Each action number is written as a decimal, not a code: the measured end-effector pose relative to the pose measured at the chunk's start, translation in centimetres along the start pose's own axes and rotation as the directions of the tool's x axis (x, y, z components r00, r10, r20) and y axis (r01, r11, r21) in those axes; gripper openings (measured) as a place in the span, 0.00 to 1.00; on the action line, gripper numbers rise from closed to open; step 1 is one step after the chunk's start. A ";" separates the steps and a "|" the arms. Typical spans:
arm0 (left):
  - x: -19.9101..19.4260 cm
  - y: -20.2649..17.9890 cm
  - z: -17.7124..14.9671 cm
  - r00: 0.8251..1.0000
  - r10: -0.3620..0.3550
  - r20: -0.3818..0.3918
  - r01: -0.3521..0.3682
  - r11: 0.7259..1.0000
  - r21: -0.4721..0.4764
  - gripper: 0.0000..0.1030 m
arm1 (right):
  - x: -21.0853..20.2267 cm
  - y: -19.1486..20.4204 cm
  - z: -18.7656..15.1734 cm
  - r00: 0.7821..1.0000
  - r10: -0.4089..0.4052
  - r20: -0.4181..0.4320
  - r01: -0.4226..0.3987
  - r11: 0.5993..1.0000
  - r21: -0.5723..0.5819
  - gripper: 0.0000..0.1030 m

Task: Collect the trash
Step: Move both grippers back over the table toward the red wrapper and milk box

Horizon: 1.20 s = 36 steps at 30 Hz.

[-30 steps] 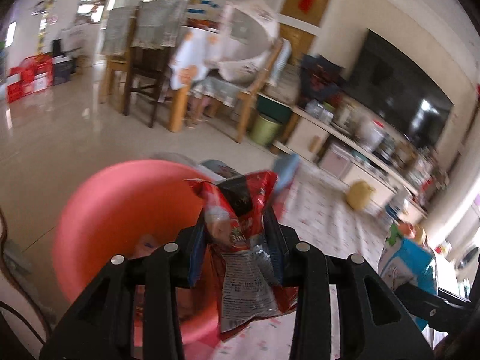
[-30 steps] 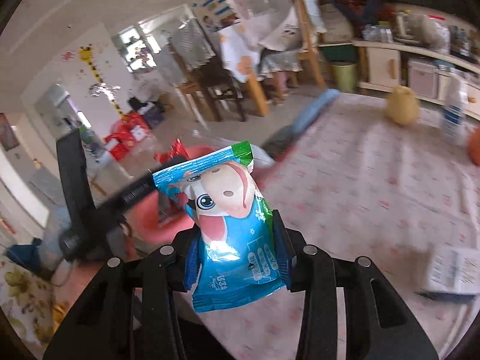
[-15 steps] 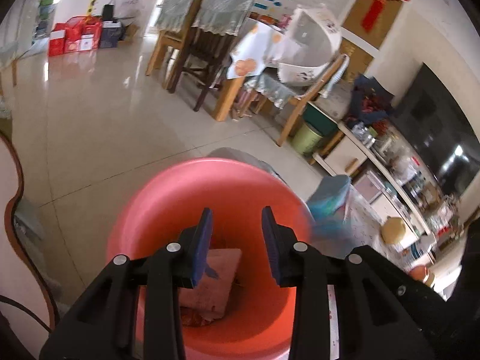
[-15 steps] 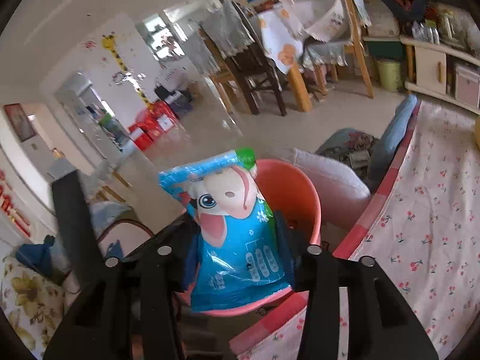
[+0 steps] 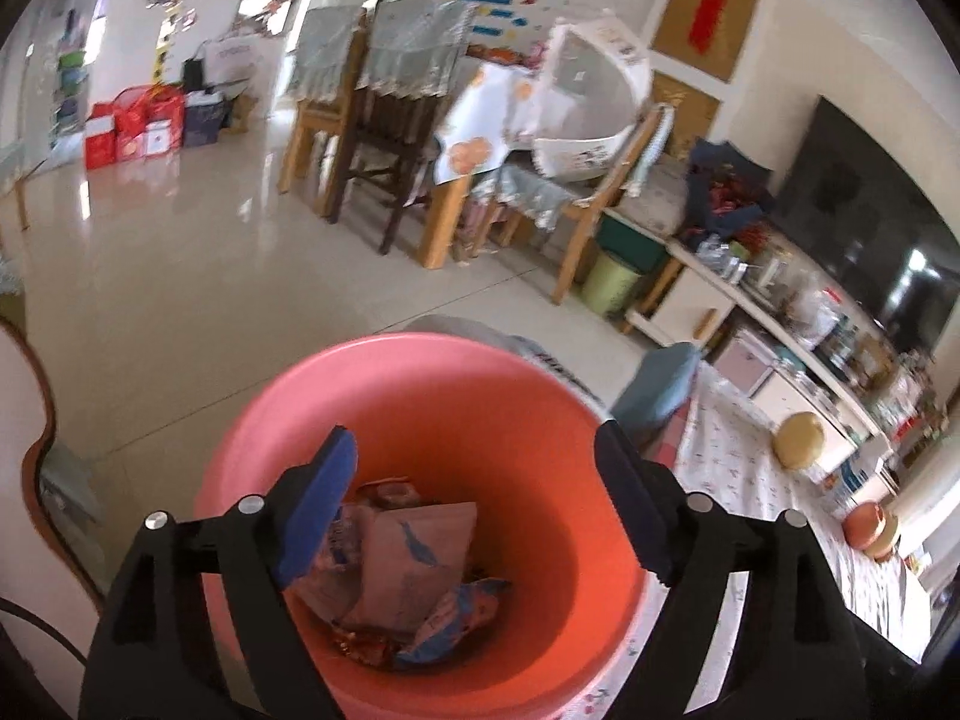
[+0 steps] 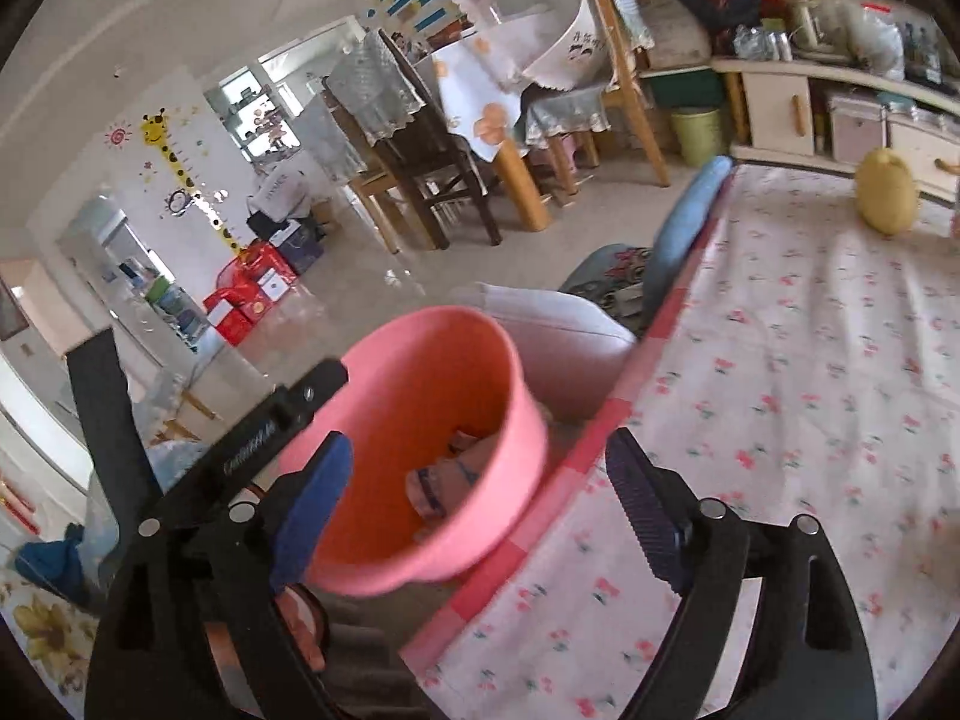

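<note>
A pink bucket (image 5: 420, 384) stands on the floor at the edge of a floral mat. It holds several crumpled wrappers (image 5: 408, 564). My left gripper (image 5: 474, 480) is open and empty, right above the bucket's mouth. My right gripper (image 6: 480, 486) is open and empty, just over the bucket's (image 6: 480, 354) near rim. Wrappers (image 6: 444, 480) show inside the bucket in the right wrist view. The left gripper's body (image 6: 264, 432) shows at the left of that view.
A white mat with red flowers (image 6: 810, 390) spreads to the right. A yellow round object (image 6: 887, 192) lies at its far edge. A grey cushion (image 6: 570, 336) sits behind the bucket. Dining chairs and a table (image 5: 420, 138) stand farther back. A low TV cabinet (image 5: 780, 324) runs along the right wall.
My left gripper let go of the red snack bag over the bucket and opened wide. My right gripper let go of the blue milk pouch and opened; the pouch is out of sight.
</note>
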<state>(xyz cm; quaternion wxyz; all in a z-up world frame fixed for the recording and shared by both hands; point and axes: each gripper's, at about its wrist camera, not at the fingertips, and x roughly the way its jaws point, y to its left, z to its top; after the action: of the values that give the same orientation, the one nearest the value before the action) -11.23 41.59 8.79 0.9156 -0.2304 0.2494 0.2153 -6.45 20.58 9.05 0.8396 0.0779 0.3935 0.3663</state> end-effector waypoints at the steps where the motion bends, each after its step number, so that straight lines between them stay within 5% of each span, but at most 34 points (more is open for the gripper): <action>1: -0.1 -0.5 -0.1 1.000 -0.014 0.009 0.014 1.000 0.011 0.81 | -0.4 -0.1 -0.3 1.000 -0.013 0.006 0.013 1.000 -0.007 0.84; 12: -1.3 -4.7 -1.5 0.992 -0.115 0.055 0.109 0.990 0.093 0.84 | -6.7 -1.3 -3.2 0.988 -0.122 0.091 0.129 0.988 -0.084 0.87; 25: -2.9 -9.0 -4.7 0.968 -0.251 0.006 0.246 0.952 0.181 0.84 | -12.6 -4.3 -6.5 0.974 -0.183 0.133 0.191 0.981 -0.046 0.91; 36: -3.9 -14.3 -8.5 0.967 -0.240 -0.079 0.253 0.902 0.351 0.84 | -16.4 -7.1 -8.5 0.959 -0.233 0.159 0.236 0.972 0.000 0.91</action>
<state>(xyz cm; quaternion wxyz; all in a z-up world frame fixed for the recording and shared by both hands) -10.02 24.60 8.89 0.9576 -0.0931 0.2688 0.0449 -15.55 3.03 10.21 0.9062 0.0516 0.3287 0.2609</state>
